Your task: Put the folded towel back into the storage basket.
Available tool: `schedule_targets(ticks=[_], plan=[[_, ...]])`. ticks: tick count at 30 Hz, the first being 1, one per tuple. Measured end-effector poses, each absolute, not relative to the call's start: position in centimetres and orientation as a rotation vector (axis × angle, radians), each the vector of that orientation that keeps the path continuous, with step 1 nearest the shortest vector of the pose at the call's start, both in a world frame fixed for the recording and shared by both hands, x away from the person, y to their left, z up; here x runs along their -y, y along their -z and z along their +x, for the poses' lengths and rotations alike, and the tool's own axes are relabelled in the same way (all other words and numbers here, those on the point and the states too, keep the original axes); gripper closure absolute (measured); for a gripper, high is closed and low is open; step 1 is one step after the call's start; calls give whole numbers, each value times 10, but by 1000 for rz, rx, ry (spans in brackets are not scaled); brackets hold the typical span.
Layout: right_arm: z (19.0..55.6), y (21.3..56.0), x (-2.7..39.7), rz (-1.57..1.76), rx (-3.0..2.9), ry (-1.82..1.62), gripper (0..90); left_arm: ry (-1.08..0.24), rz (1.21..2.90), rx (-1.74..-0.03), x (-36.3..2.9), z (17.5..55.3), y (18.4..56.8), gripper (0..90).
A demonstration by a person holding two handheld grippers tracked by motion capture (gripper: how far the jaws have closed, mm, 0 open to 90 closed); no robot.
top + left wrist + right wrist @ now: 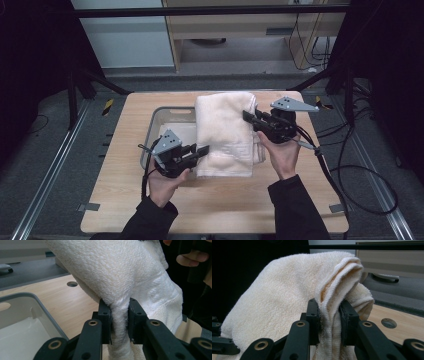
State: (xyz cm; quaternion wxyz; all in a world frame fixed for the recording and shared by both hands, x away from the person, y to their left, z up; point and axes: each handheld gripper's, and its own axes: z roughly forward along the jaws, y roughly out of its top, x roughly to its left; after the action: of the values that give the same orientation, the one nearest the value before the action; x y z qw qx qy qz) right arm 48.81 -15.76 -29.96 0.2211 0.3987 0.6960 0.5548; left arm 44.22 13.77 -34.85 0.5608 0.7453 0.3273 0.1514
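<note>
A folded cream towel (225, 132) hangs lifted between my two grippers, over the right part of a clear plastic bin (159, 122) on the wooden table. My left gripper (202, 150) is shut on the towel's near left edge; in the left gripper view the towel (125, 277) is pinched between the jaws of my left gripper (120, 320). My right gripper (248, 116) is shut on the towel's right edge. In the right gripper view a thick fold of the towel (294, 297) sits squeezed between the jaws of my right gripper (330, 320).
The wooden table (125, 190) has bare room in front and to the left of the bin. Cables (360, 185) trail off its right side onto the floor. A desk stands beyond the far edge. A round hole (72, 284) is in the tabletop.
</note>
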Motion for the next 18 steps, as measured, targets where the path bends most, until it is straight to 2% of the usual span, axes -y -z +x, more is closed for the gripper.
schedule_targets(ticks=[18], plan=[[493,279,131,1050,-1925,-1544,730,-389,1711,-778,-163,442,334,747]])
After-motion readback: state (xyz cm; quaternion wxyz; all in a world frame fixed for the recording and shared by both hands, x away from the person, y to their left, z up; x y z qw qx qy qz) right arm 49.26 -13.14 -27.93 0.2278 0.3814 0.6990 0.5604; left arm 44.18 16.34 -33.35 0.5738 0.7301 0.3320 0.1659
